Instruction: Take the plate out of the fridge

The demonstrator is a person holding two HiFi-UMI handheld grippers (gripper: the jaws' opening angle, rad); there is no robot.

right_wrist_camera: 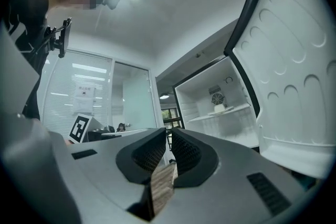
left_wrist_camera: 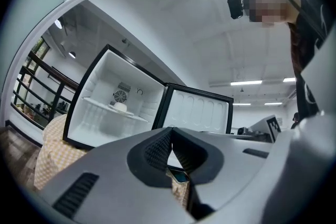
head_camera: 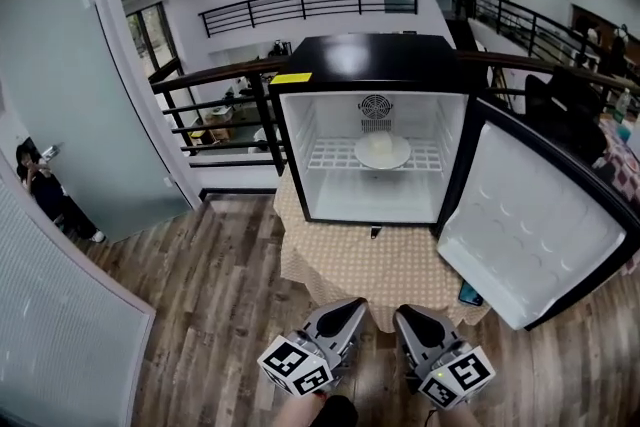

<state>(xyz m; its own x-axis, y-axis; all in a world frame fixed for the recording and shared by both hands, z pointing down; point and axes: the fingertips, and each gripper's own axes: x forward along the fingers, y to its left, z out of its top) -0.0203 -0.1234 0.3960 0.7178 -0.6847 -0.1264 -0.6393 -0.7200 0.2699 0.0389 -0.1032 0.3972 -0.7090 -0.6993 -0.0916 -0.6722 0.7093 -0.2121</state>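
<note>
Plate (head_camera: 382, 152) sits far ahead on the wire shelf (head_camera: 330, 156) inside the fridge (head_camera: 370, 55), whose door (head_camera: 530, 225) is swung wide to the right. We're at the approach step, nothing grasped. Left gripper (head_camera: 349, 307) and right gripper (head_camera: 409, 314) hang near us, jaws together and empty. Next, we reckon: reach in, part one gripper's jaws, take the plate's near rim level.

The left gripper (left_wrist_camera: 171, 132) has its jaws together with nothing between them. Beyond it, at far left, the fridge (left_wrist_camera: 89, 113) stands open on a cloth-covered surface (left_wrist_camera: 48, 150). The plate (left_wrist_camera: 121, 109) rests on its shelf (left_wrist_camera: 100, 106), and the door (left_wrist_camera: 198, 112) is swung right.
</note>
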